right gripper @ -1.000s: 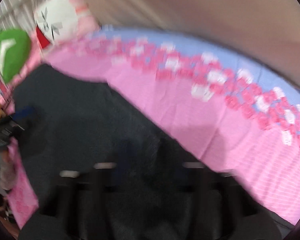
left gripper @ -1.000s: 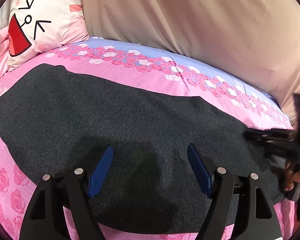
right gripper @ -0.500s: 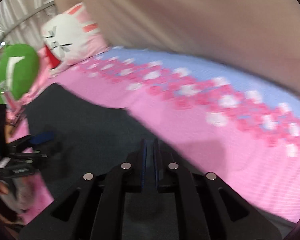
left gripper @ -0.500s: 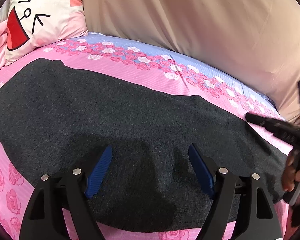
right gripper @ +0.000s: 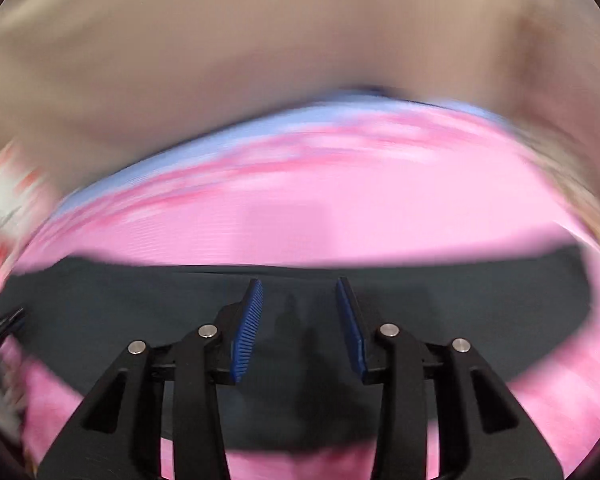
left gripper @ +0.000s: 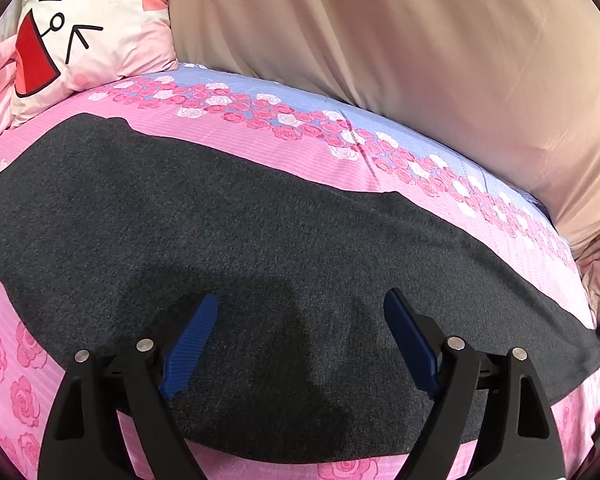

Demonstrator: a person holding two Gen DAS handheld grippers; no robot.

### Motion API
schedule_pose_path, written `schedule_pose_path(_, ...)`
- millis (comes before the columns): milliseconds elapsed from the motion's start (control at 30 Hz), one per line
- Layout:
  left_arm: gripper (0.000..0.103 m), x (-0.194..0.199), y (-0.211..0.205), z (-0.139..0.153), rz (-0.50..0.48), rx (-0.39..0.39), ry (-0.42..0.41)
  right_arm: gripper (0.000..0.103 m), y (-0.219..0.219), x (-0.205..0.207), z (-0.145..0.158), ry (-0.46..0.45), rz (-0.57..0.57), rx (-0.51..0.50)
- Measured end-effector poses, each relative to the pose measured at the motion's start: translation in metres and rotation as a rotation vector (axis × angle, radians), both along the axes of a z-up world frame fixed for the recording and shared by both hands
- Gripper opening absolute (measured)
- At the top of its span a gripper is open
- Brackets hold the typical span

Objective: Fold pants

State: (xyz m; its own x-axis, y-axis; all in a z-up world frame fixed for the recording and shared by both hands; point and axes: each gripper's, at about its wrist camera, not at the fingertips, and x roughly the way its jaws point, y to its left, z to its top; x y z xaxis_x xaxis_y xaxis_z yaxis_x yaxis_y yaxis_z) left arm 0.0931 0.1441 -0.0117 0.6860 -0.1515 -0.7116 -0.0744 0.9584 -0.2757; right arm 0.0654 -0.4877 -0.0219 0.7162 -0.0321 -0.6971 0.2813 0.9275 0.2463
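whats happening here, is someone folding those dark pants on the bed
Yes, a person is working with a tool in each hand over dark grey pants spread flat on a pink floral bed. The left tool hangs wide open above the cloth, gripping nothing. The right tool has just been opening, with nothing between its pads, and its view is blurred. The pants look smoothed out, with no fold in progress.

Matt charcoal cloth pants (left gripper: 260, 240), cotton-like floral bedsheet (left gripper: 300, 152)

Dark pants (left gripper: 260, 248) flat on bed (left gripper: 284, 148)
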Motion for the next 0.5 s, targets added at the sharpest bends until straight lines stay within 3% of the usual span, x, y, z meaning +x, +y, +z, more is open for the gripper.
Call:
schedule_pose_path(33, 0.083, 0.000, 0.000, 0.000, 0.003, 0.004, -0.002, 0.039, -0.040, -0.020, -0.006, 0.017, -0.102, 0.028)
schedule_pose_path(100, 0.083, -0.001, -0.002, 0.001, 0.014, 0.020, -0.003, 0.039, -0.091, -0.042, -0.013, 0.037, -0.197, 0.059)
schedule_pose_path(333, 0.083, -0.002, 0.000, 0.001, 0.064, 0.044, 0.002, 0.042, -0.136, -0.038, -0.030, 0.046, -0.154, 0.137)
schedule_pose_path(367, 0.083, -0.003, 0.001, 0.000, 0.070, 0.047, 0.003, 0.029, -0.137, -0.034, -0.030, 0.042, -0.140, 0.128)
schedule_pose_path(400, 0.083, -0.003, 0.001, 0.000, 0.077, 0.050, 0.003, 0.000, -0.133, -0.031, -0.028, 0.031, -0.127, 0.109)
schedule_pose_path(500, 0.083, -0.003, 0.000, 0.000, 0.084, 0.059, 0.005, 0.001, -0.128, -0.046, 0.002, -0.064, -0.154, 0.070)
